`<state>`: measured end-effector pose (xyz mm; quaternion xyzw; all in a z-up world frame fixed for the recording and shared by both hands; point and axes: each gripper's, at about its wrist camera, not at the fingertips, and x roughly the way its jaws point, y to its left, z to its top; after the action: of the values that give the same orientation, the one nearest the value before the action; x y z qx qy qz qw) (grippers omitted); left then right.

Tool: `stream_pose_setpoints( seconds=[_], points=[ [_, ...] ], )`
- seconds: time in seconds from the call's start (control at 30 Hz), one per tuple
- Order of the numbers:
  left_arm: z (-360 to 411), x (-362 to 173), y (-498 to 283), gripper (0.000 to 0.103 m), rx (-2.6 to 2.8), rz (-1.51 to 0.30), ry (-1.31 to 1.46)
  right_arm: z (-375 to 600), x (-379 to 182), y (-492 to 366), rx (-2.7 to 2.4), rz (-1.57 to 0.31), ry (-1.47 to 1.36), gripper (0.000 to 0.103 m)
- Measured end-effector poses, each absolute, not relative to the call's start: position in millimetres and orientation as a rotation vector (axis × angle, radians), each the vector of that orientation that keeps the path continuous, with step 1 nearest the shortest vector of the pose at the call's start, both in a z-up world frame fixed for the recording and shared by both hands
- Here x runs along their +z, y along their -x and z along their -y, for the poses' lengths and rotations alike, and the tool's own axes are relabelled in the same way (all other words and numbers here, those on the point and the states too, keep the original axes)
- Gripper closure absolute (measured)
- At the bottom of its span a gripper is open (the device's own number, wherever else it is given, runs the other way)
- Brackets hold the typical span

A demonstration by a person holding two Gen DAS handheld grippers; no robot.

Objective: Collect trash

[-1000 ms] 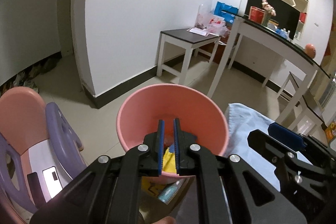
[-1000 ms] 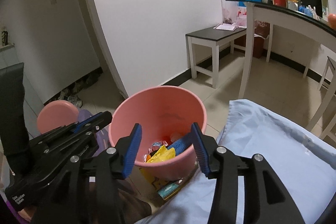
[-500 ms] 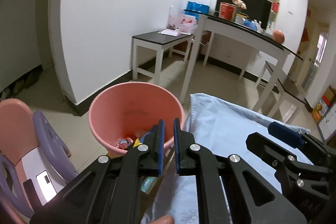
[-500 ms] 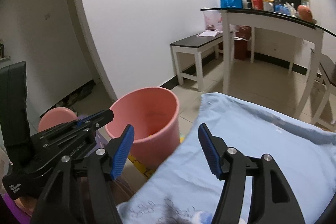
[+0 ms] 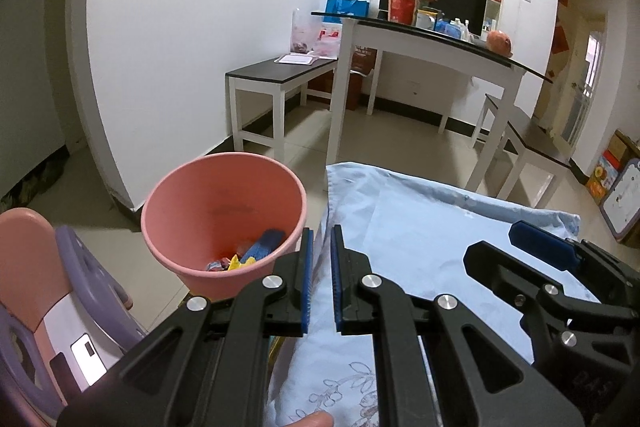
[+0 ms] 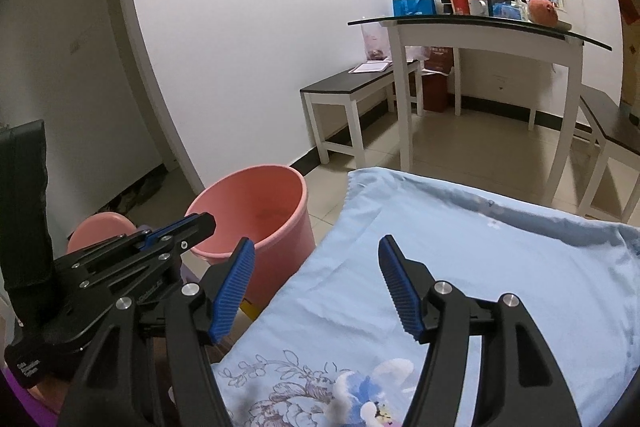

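A pink bin (image 5: 224,219) stands on the floor left of a table covered by a light blue cloth (image 5: 420,227). It holds blue, yellow and red trash (image 5: 252,255). My left gripper (image 5: 320,279) is nearly shut and empty, above the cloth's left edge, right of the bin. My right gripper (image 6: 316,287) is open and empty over the cloth (image 6: 460,247); the bin (image 6: 260,211) is to its left. The left gripper also shows in the right wrist view (image 6: 180,231), and the right one in the left wrist view (image 5: 540,251).
A purple and pink child's chair (image 5: 52,287) stands left of the bin. Behind are a low dark-topped bench (image 5: 280,75), a white table with a glass top (image 5: 432,39) carrying boxes and bottles, a second bench (image 5: 520,135), and wall shelves.
Both grippers have pulled back and to the right, away from over the bin to above the blue cloth. The right gripper has opened wider.
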<state>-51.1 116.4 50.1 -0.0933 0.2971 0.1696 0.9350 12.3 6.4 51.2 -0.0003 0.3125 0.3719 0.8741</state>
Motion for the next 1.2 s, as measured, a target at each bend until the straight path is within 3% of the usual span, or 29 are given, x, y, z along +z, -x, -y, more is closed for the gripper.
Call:
stream_pose_setpoints(
  seconds=[1.2],
  points=[
    [-92, 32, 38, 0.095, 0.224, -0.622, 0.185, 22, 26, -7, 0.662, -0.683, 0.002, 0.035]
  ],
)
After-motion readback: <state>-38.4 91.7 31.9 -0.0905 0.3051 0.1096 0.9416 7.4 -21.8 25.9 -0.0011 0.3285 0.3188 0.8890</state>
